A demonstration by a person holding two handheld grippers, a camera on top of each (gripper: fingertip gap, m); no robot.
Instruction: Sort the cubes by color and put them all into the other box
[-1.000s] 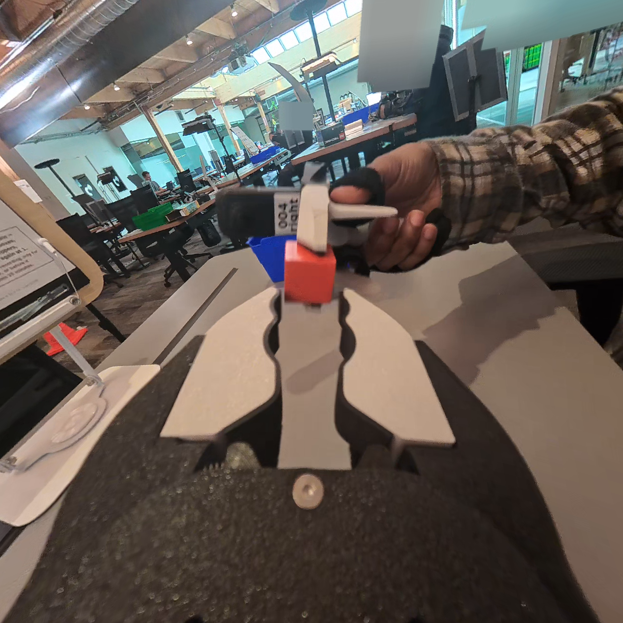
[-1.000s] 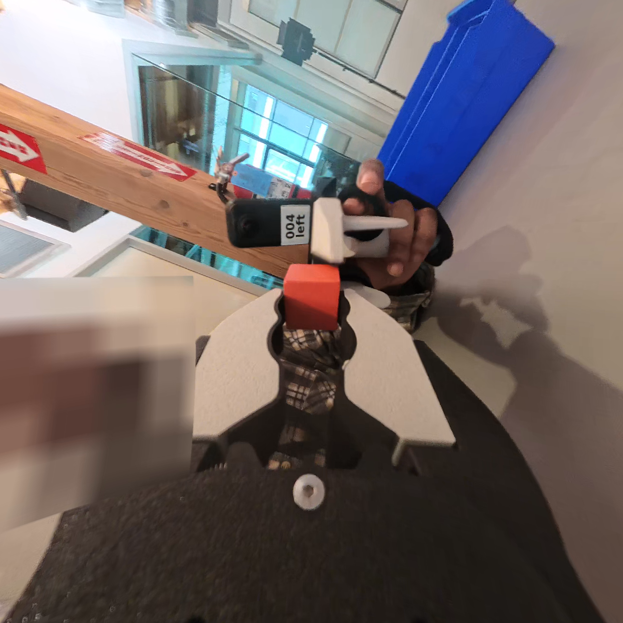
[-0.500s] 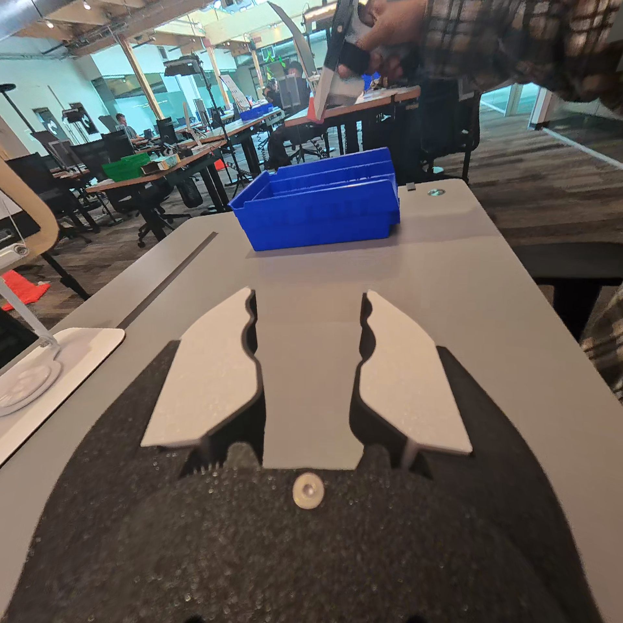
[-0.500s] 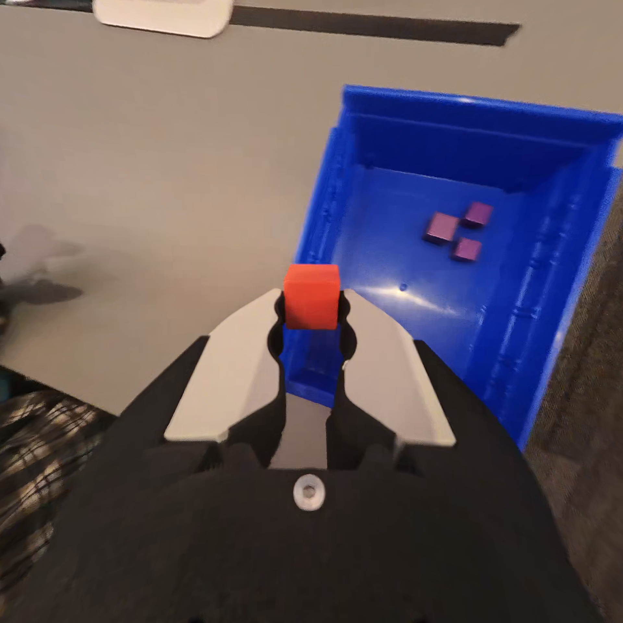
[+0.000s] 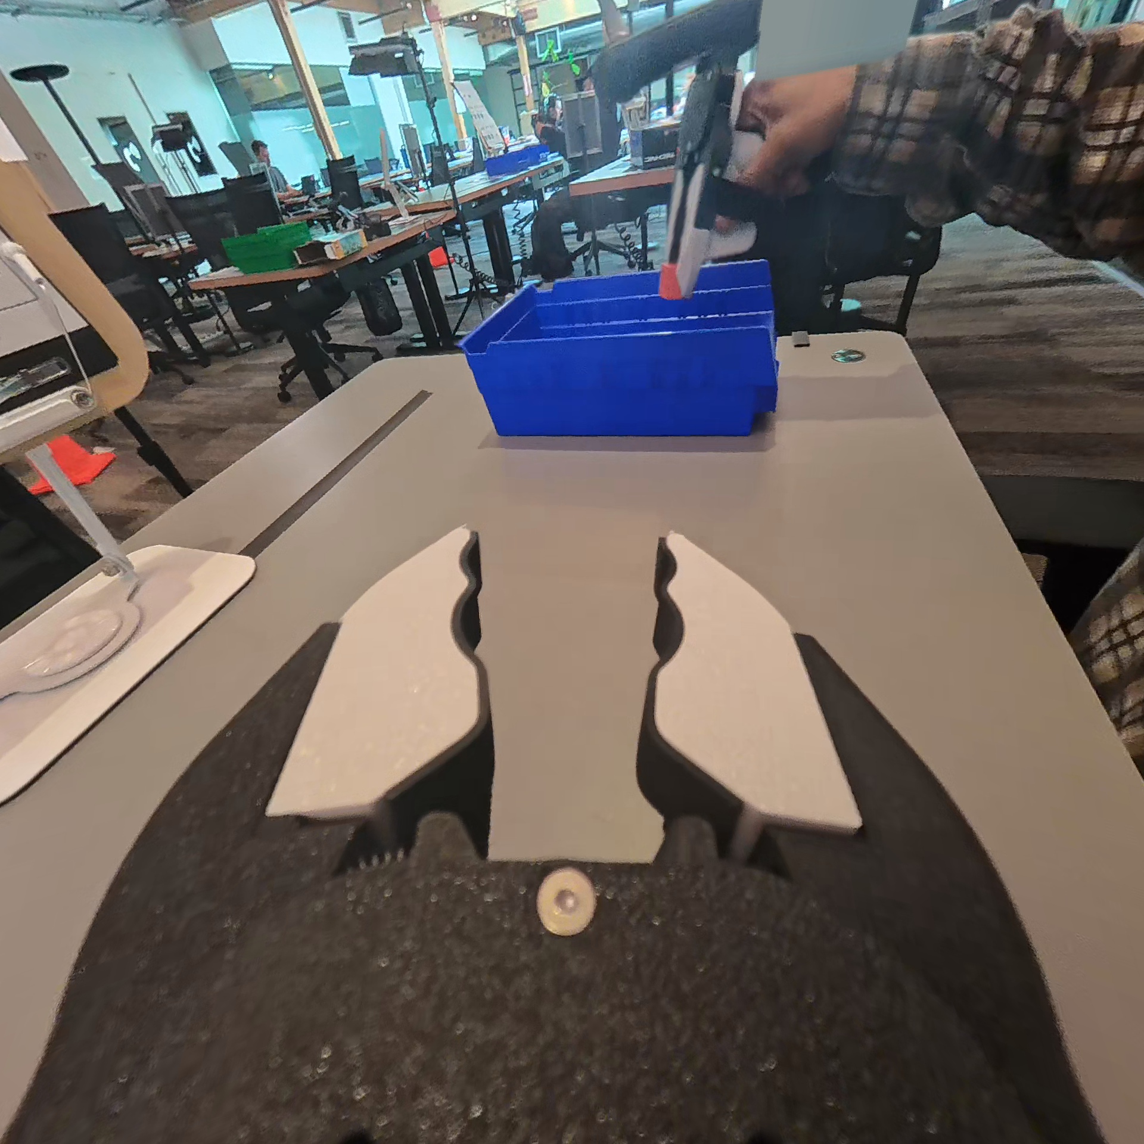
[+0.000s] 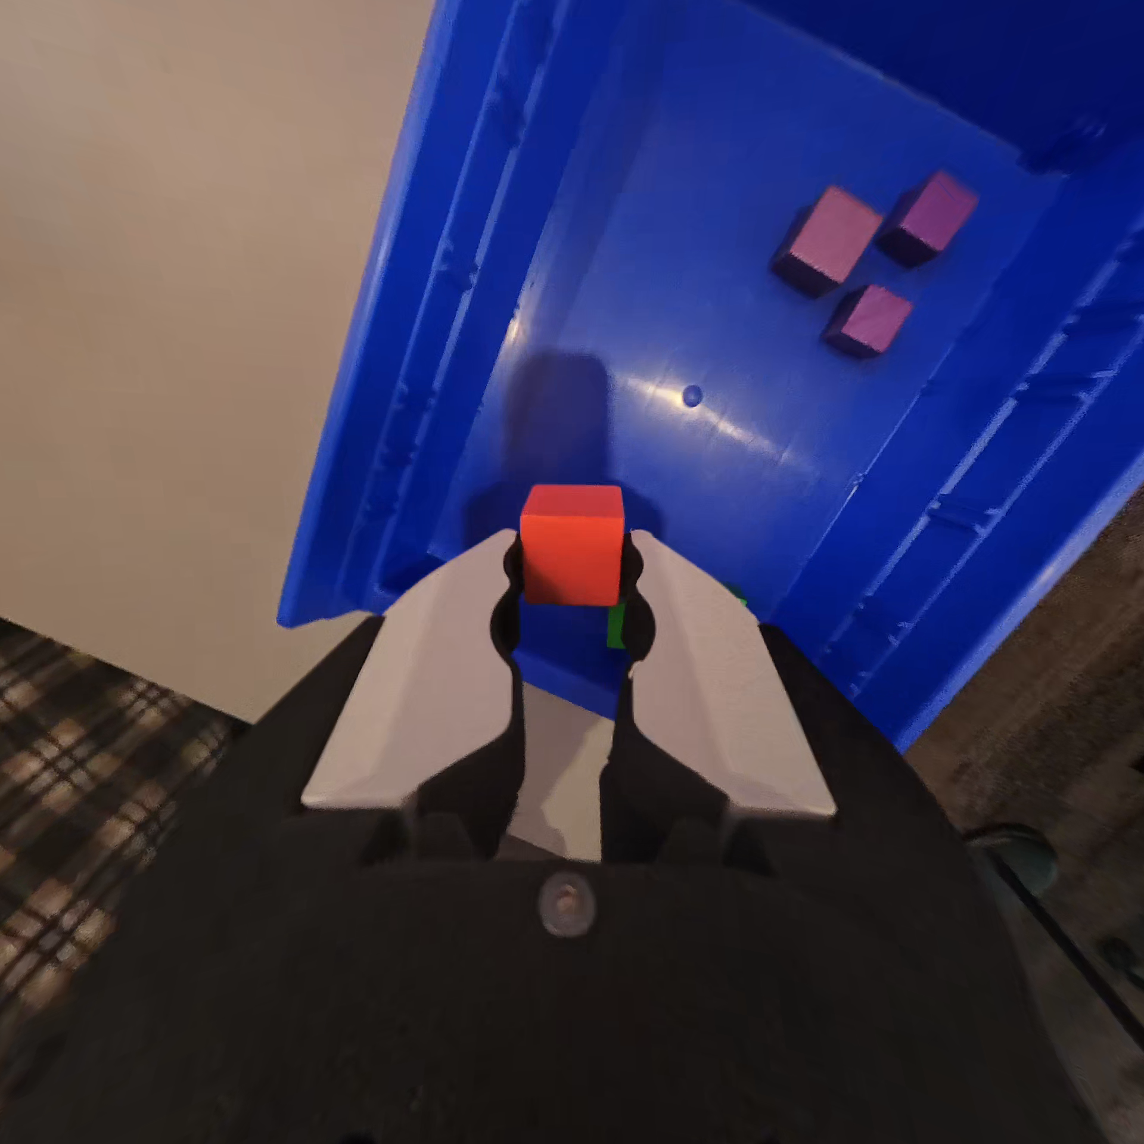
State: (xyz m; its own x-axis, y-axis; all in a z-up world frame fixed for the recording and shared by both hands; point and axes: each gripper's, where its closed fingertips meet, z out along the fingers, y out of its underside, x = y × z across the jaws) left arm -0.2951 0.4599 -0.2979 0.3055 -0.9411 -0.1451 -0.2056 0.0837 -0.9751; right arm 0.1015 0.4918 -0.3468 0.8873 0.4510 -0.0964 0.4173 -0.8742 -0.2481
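Over the blue box (image 6: 619, 247), right gripper (image 6: 571, 551) jaws clamp a red cube (image 6: 571, 545), not yet released. 3 purple cubes (image 6: 866, 260) sit grouped inside; a green cube (image 6: 616, 625) shows below the red. Left gripper (image 5: 566, 613) jaws wide apart, empty, over the bench (image 5: 805, 495). Source box unseen.

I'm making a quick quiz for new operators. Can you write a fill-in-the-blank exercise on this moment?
1. The right gripper is shut on a ____ cube.
2. The cube hangs above the open ____ box.
3. On the box floor lie ____ purple cubes.
4. The left gripper, over the grey table, is ____ and holds nothing.

Missing words: red; blue; three; open
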